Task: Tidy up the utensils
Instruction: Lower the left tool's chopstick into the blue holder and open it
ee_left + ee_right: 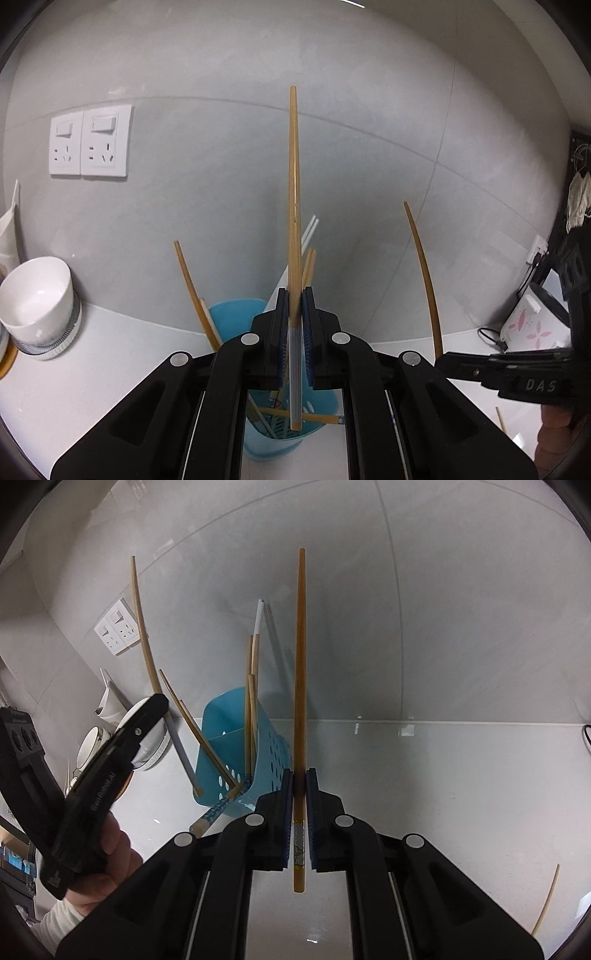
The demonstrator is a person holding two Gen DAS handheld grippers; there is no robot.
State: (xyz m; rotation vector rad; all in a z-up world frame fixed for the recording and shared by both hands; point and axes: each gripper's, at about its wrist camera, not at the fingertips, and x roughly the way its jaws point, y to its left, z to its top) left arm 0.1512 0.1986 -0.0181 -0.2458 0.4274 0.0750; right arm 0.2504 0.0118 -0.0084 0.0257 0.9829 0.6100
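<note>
The left gripper point(294, 314) is clamped narrow on a chopstick point(294, 206), gripping near its thick ribbed end with the thin tip pointing up and away; the right gripper point(299, 794) pinches a second chopstick point(300, 672) the same way, near its patterned butt. Just beyond both stands the blue holder point(236, 746), perforated, on the white counter point(443, 775) against the grey wall, already carrying several chopsticks leaning at loose angles. These sticks look light, stiff and smooth, so a thin one could pivot or slide between the pads; holding near the thick end, as now, seems soundest, though it leaves a long lever free. The left view looks down past the held stick into the holder's mouth, and shows a white bowl point(37, 299) at far left and wall sockets point(90, 144). The right view alone shows the holder's holed side, a stick point(218, 806) poking out at its base, a stray chopstick point(546, 901) lying at right, and the hand point(107, 864) carrying the left gripper.
</note>
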